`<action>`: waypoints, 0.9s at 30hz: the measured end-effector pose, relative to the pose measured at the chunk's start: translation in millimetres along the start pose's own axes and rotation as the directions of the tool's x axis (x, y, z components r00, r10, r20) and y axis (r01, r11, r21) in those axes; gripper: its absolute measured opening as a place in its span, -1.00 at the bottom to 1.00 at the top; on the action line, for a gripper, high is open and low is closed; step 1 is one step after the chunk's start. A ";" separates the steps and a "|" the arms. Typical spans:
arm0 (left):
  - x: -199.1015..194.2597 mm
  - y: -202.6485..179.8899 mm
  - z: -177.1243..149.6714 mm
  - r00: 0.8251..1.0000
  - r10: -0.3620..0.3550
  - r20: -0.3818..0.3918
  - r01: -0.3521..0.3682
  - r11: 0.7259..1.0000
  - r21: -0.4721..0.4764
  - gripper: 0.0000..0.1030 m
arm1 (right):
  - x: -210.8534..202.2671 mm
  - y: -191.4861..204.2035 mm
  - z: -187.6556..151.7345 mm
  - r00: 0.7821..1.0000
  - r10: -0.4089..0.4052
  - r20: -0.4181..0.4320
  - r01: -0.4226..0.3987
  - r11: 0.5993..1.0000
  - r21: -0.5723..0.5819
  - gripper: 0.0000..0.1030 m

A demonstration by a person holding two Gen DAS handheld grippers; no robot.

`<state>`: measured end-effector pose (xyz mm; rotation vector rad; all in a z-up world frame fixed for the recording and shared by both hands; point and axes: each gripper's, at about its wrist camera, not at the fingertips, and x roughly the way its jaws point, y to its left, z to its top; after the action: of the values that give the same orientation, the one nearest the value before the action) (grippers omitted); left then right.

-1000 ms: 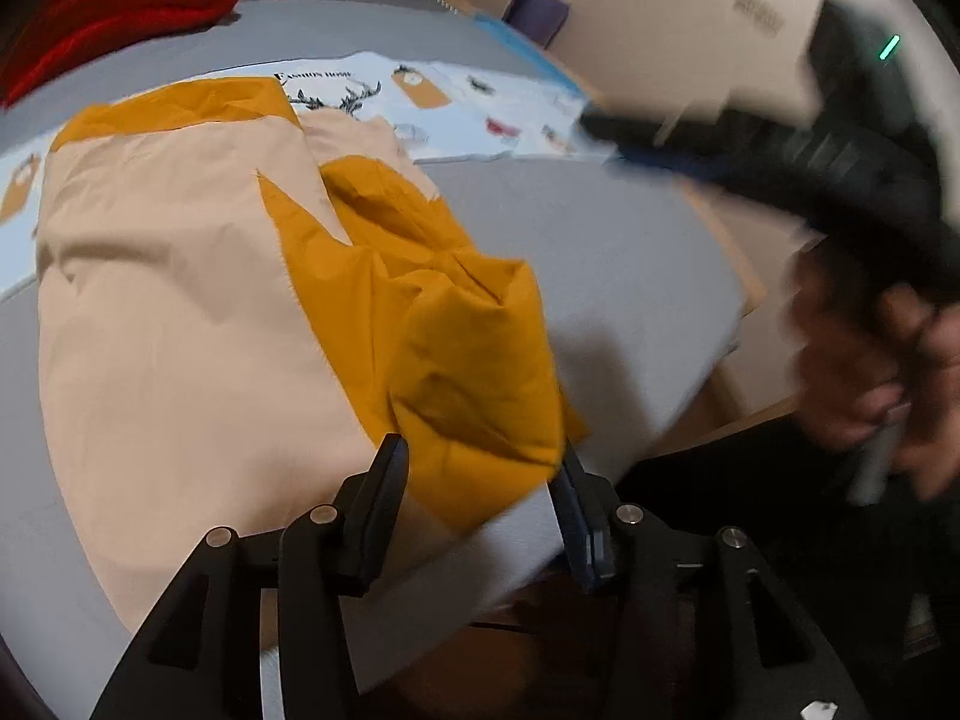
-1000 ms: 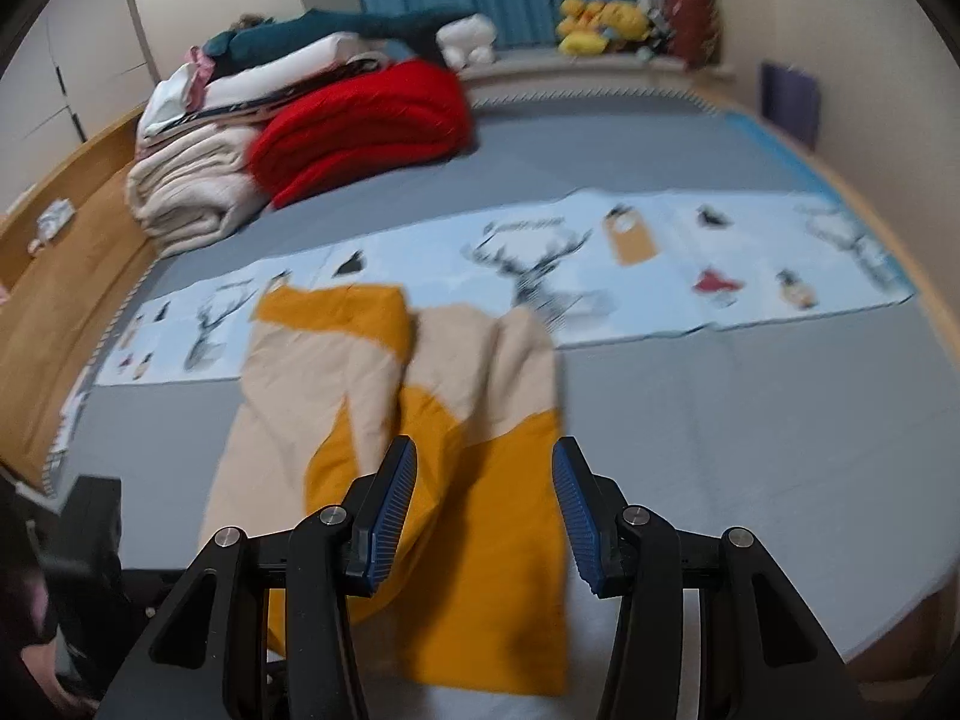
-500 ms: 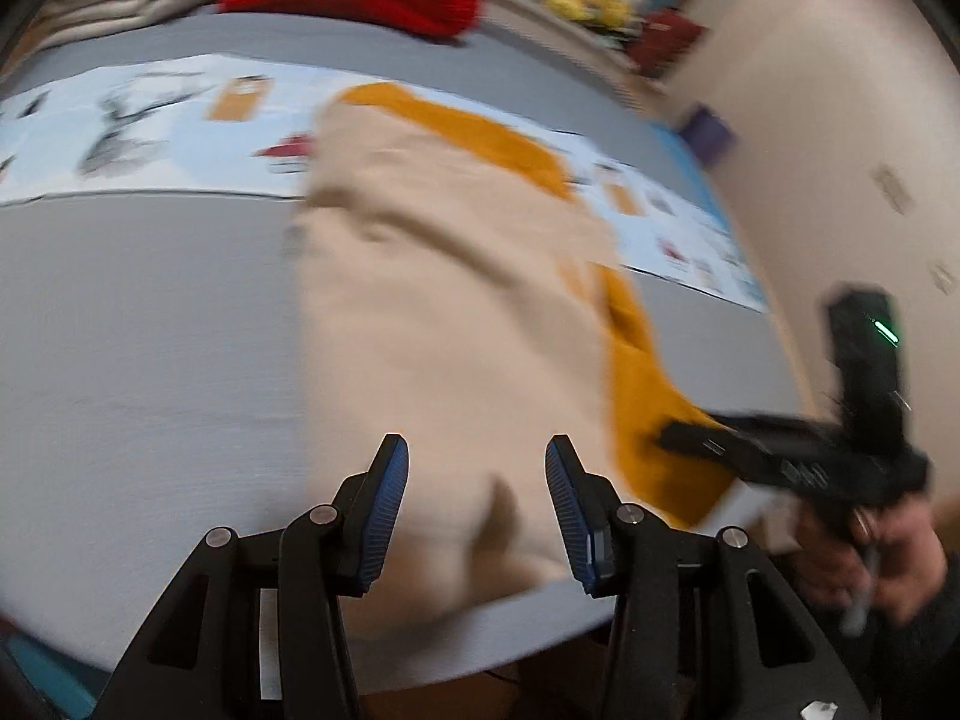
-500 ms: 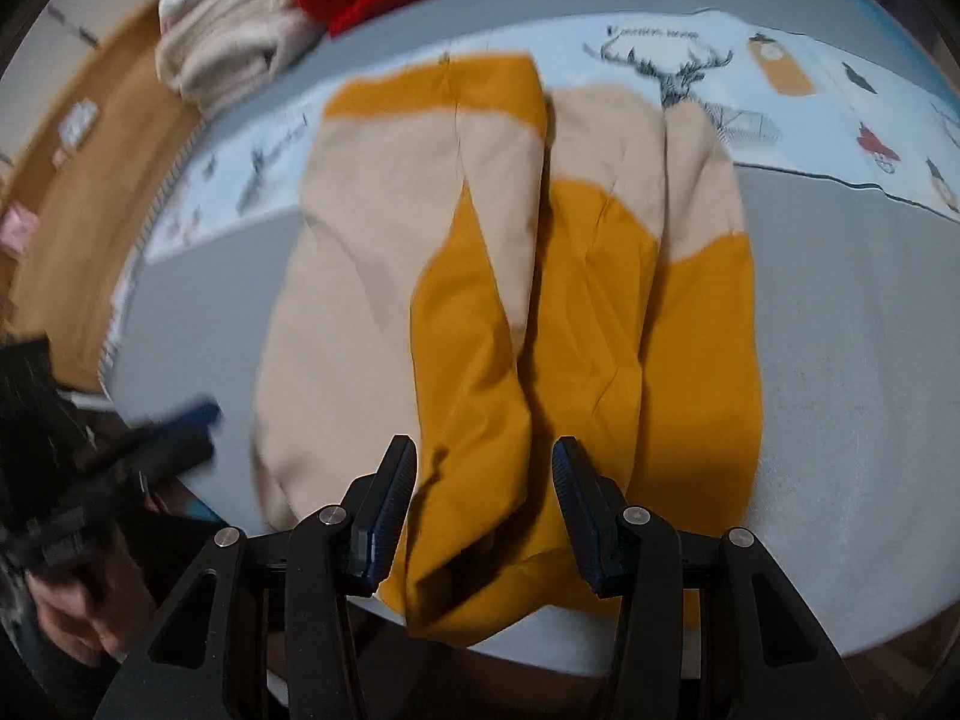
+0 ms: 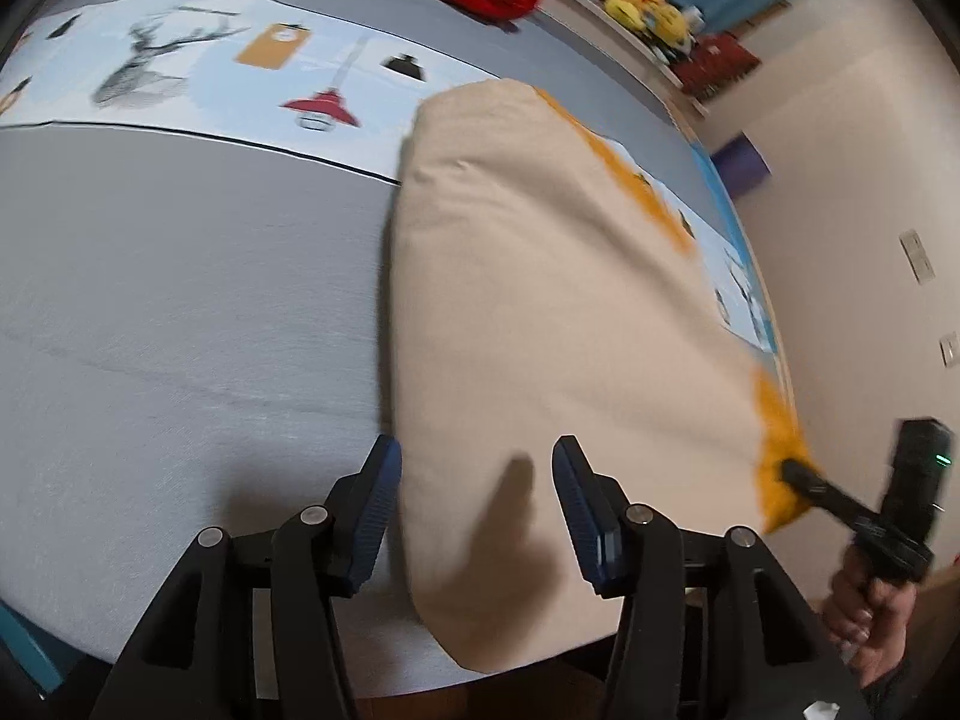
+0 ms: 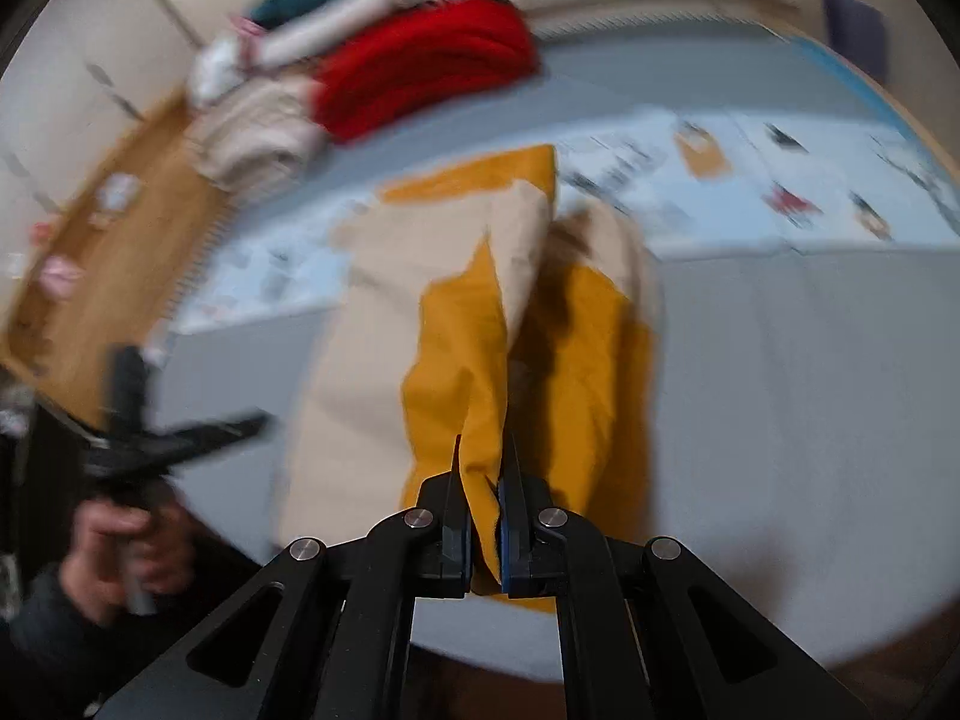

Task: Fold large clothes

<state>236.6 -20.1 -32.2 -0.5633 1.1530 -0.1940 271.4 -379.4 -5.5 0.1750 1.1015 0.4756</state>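
A large beige and mustard garment (image 5: 540,312) lies on the grey bed; it also shows in the right wrist view (image 6: 468,312). My left gripper (image 5: 474,498) is open, its jaws straddling the garment's near beige corner at the bed's front edge. My right gripper (image 6: 483,480) is shut on the garment's mustard hem and lifts that fold. The right gripper (image 5: 798,474) also shows in the left wrist view, pinching the mustard corner. The left gripper (image 6: 252,420) shows blurred in the right wrist view.
A pale blue printed cloth strip (image 5: 180,72) lies across the grey bed (image 5: 150,330). A red blanket (image 6: 420,66) and folded linens (image 6: 252,138) are piled at the back. Wooden floor (image 6: 90,252) lies left of the bed. A wall (image 5: 870,150) stands right.
My right gripper closed on the mustard hem and raised it. My left gripper swung left and down to the beige near corner, staying open.
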 end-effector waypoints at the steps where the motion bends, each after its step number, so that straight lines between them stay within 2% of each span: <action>1: 4.5 -4.2 -1.3 1.000 -0.014 -0.020 0.014 1.000 0.013 -0.05 | 8.4 -8.0 -3.1 0.999 -0.032 -0.041 0.033 0.999 0.018 -0.88; 3: 12.4 -9.7 -2.0 0.998 -0.019 -0.054 0.021 0.999 0.035 -0.04 | 31.2 -21.7 -11.6 0.986 -0.087 -0.139 0.092 0.995 0.031 -0.88; 5: 25.5 -14.1 -7.2 0.993 0.018 -0.113 -0.010 0.997 0.078 -0.02 | 51.2 -25.8 -19.6 0.971 -0.116 -0.210 0.117 0.993 -0.007 -0.89; 7: 47.6 -11.5 -17.4 0.971 0.129 -0.200 -0.102 0.985 0.138 0.09 | 67.2 -27.6 -25.1 0.955 -0.135 -0.264 0.129 0.991 -0.039 -0.88; 9: 58.5 -7.5 -22.8 0.954 0.172 -0.244 -0.139 0.979 0.146 0.16 | 83.1 -30.8 -33.6 0.940 -0.150 -0.305 0.137 0.989 -0.064 -0.88; 11: 58.3 -8.6 -22.3 0.955 0.166 -0.247 -0.130 0.979 0.156 0.14 | 97.7 -38.4 -39.9 0.924 -0.151 -0.350 0.136 0.988 -0.067 -0.88; 12: 55.3 -11.7 -21.9 0.958 0.155 -0.242 -0.116 0.978 0.171 0.05 | 101.4 -38.4 -40.6 0.920 -0.158 -0.360 0.138 0.987 -0.081 -0.87; 14: 54.7 -16.8 -23.6 0.958 0.132 -0.256 -0.079 0.976 0.205 0.05 | 104.2 -37.7 -39.1 0.921 -0.155 -0.358 0.127 0.987 -0.100 -0.84; 16: 65.2 -16.1 -31.6 0.936 0.220 -0.274 -0.141 0.950 0.280 0.10 | 99.7 -39.4 -37.9 0.932 -0.102 -0.347 0.077 0.993 -0.085 -0.79; 18: 73.0 -14.6 -32.1 0.922 0.262 -0.286 -0.171 0.937 0.305 0.18 | 97.3 -43.7 -40.8 0.935 -0.053 -0.352 0.033 0.997 -0.064 -0.70; 19: 74.5 -14.6 -31.2 0.920 0.264 -0.290 -0.170 0.935 0.310 0.18 | 99.8 -44.9 -43.9 0.928 -0.048 -0.371 0.025 0.997 -0.069 -0.69; 21: 75.1 -15.3 -29.5 0.918 0.266 -0.294 -0.169 0.934 0.316 0.19 | 109.1 -44.2 -53.8 0.902 -0.115 -0.417 0.059 0.988 -0.144 -0.69; 23: 72.6 -15.7 -26.8 0.920 0.263 -0.291 -0.169 0.935 0.311 0.18 | 111.8 -45.5 -57.9 0.889 -0.147 -0.434 0.079 0.982 -0.171 -0.69; 25: 66.0 -18.7 -23.3 0.929 0.254 -0.271 -0.165 0.936 0.311 0.18 | 101.8 -48.8 -52.7 0.908 -0.121 -0.402 0.071 0.988 -0.136 -0.69; 27: 56.0 -21.0 -15.4 0.947 0.228 -0.228 -0.154 0.941 0.302 0.18 | 77.3 -57.7 -36.1 0.956 -0.045 -0.289 0.031 0.998 -0.054 -0.69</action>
<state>248.3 -66.6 -71.0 -0.1728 1.3992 -0.2631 283.8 -399.0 -105.9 0.0408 1.3774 0.5036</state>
